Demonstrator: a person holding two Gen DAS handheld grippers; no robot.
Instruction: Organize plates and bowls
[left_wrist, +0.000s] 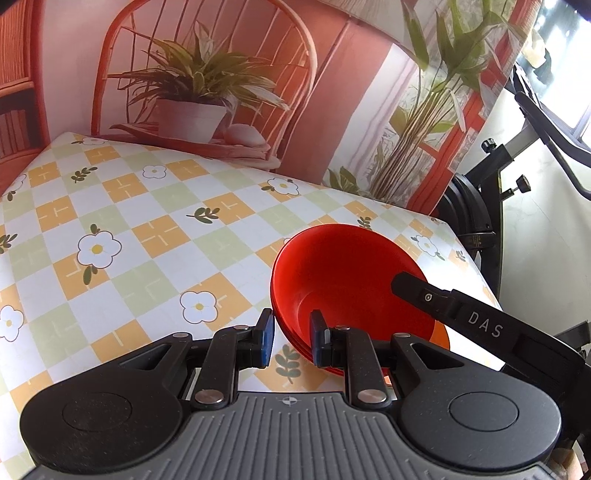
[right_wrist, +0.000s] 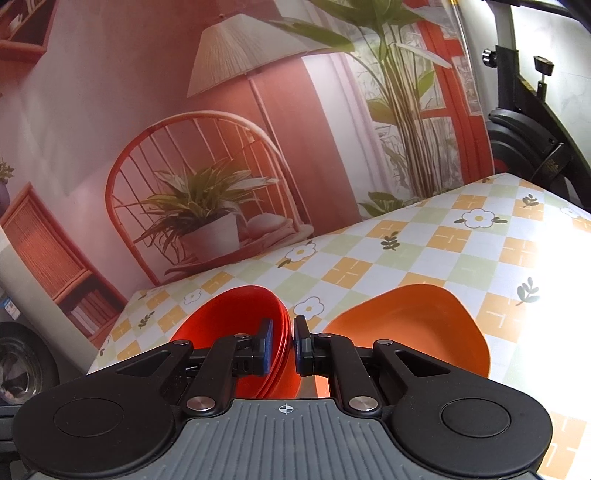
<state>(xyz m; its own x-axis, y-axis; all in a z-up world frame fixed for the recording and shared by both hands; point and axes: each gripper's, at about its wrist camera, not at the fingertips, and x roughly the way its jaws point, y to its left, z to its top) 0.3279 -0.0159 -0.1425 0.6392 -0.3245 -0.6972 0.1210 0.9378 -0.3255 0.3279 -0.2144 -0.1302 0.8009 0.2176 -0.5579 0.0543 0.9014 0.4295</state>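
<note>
A stack of red bowls (left_wrist: 351, 284) sits tilted near the table's right side, its opening turned toward the left wrist camera. My left gripper (left_wrist: 292, 336) straddles the stack's near rim, one blue pad outside and one inside, the jaws narrowed onto it. My right gripper (right_wrist: 284, 341) is shut on the opposite rim of the red bowls (right_wrist: 236, 314), whose layered edges fill the narrow gap. Its black finger (left_wrist: 410, 286) shows in the left wrist view, reaching over the bowls. An orange plate (right_wrist: 410, 325) lies on the cloth just right of the bowls, and its edge (left_wrist: 441, 338) peeks out under them.
The table carries a checked cloth (left_wrist: 147, 236) with flowers and stretches wide to the left and back. A printed backdrop (left_wrist: 207, 92) stands along the far edge. An exercise bike (left_wrist: 480, 206) stands past the table's right edge (left_wrist: 476, 258).
</note>
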